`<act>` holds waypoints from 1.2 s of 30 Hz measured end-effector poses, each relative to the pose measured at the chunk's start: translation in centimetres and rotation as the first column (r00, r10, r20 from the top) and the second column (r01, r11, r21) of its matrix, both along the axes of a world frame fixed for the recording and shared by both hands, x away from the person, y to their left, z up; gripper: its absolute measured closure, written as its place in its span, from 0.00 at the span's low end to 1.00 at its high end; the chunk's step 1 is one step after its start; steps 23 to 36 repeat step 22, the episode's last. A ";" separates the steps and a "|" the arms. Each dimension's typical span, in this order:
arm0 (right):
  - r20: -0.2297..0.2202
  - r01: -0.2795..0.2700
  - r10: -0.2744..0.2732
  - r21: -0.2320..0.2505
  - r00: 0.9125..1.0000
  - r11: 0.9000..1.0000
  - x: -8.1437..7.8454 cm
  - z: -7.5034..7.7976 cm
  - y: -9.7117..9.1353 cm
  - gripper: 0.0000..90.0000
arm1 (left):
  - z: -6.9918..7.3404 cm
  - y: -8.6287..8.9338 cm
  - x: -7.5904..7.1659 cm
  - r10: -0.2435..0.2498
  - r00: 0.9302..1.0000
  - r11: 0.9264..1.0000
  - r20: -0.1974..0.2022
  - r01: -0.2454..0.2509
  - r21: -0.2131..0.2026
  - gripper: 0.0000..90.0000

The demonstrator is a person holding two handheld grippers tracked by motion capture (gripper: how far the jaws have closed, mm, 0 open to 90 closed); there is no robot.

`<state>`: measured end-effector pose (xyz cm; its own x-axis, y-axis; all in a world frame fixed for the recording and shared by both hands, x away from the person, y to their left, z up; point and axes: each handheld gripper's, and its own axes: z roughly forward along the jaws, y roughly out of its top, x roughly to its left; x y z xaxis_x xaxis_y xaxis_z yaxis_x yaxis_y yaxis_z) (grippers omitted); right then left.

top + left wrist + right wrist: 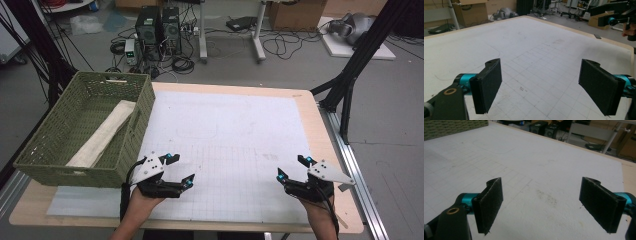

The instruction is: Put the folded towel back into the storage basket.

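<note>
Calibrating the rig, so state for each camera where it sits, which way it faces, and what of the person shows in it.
High view: fixed above the person's side, looking forward and down on the table; forearms enter from the bottom, holding the left gripper and right gripper, both open; green basket at left holds a folded cloth.
Left gripper view: rides the left gripper, looking across the white mat; the other hand's gripper appears top right.
Right gripper view: rides the right gripper, facing the basket.
Shared: both gripper views show the gridded mat.
</note>
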<state>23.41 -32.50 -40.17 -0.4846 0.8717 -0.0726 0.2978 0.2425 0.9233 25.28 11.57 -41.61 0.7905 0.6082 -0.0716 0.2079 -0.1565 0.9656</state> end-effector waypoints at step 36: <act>-0.029 0.020 -0.021 -0.008 0.999 1.000 -0.1 -1.0 -0.3 0.20 | -1.1 1.3 0.9 0.063 0.998 0.998 -0.021 -0.063 0.002 0.21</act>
